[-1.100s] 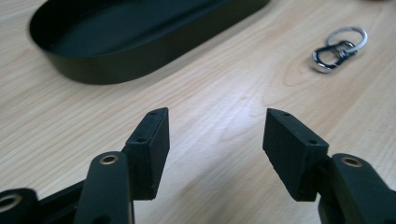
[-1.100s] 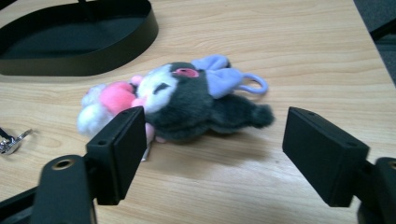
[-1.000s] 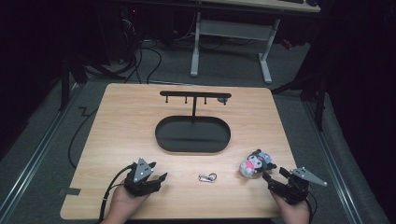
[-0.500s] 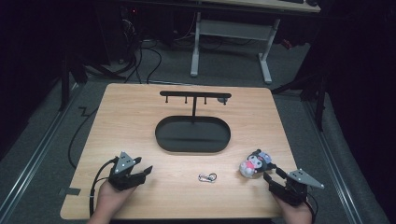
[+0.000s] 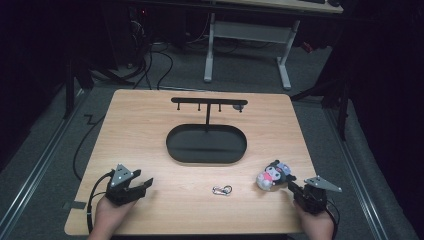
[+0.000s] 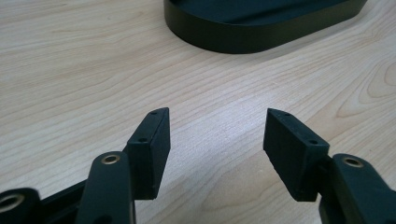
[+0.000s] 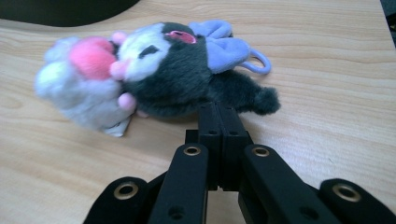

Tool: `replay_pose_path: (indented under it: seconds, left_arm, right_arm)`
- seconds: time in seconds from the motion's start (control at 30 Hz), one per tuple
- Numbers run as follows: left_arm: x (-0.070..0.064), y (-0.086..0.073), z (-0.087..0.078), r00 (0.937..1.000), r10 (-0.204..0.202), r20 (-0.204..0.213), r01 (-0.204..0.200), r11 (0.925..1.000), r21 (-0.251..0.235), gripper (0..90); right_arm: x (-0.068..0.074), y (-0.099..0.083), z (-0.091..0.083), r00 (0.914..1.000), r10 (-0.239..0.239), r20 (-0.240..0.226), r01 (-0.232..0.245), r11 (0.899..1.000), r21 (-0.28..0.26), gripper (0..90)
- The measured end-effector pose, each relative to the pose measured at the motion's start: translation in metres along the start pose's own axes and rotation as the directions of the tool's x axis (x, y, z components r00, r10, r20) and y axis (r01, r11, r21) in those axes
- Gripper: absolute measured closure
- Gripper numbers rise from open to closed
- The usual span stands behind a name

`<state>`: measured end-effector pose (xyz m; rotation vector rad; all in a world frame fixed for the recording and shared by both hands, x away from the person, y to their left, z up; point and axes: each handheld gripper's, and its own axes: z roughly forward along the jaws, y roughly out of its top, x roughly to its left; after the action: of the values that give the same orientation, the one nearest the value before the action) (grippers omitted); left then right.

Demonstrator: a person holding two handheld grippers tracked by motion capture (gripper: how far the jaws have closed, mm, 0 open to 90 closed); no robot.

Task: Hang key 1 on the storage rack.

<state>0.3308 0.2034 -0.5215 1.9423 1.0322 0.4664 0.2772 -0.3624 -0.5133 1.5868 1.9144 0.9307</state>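
Plush toy (image 7: 159,74) lain on table (image 5: 150,130); right gripper (image 7: 219,109) closed empty beside it; left gripper (image 6: 215,135) held agape.

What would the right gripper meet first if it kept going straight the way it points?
The plush toy: the right gripper, jaws shut, points at its dark body, tips right at it; actual contact is unclear.

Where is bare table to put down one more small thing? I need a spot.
Free: the left half of the table, between the black oval tray and the left claw, and the far right corner. Crowded: the near right, where the clip, the plush toy and the right claw sit.
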Motion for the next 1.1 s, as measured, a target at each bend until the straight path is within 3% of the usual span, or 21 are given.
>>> replay_pose_path:
  seconds: [0.2, 0.4, 0.47, 0.9, 1.1]
  left_arm:
    - [0.002, -0.006, -0.011, 0.9997, -0.007, -0.024, 0.006, 0.9999, -0.008, 42.0]
    - [0.002, -0.014, -0.024, 0.9987, -0.020, -0.047, 0.020, 0.9997, -0.011, 42.1]
    - [0.002, -0.015, -0.027, 0.9985, -0.022, -0.050, 0.021, 0.9997, -0.011, 42.0]
    - [0.002, -0.020, -0.036, 0.9979, -0.032, -0.057, 0.031, 0.9994, -0.018, 42.1]
    - [-0.001, -0.019, -0.034, 0.9987, -0.029, -0.042, 0.028, 0.9994, -0.018, 42.1]
  right_arm:
    - [-0.004, 0.009, 0.017, 0.9998, -0.012, 0.016, 0.011, 1.000, 0.027, 90.0]
    - [0.000, 0.021, 0.032, 0.9984, -0.056, 0.006, 0.055, 0.998, 0.025, 90.0]
    - [0.004, 0.024, 0.036, 0.9964, -0.084, -0.005, 0.084, 0.996, 0.018, 90.0]
    - [0.025, 0.033, 0.055, 0.9811, -0.154, -0.117, 0.156, 0.988, 0.006, 90.0]
    - [0.026, 0.033, 0.052, 0.9822, -0.158, -0.102, 0.158, 0.987, -0.001, 88.1]
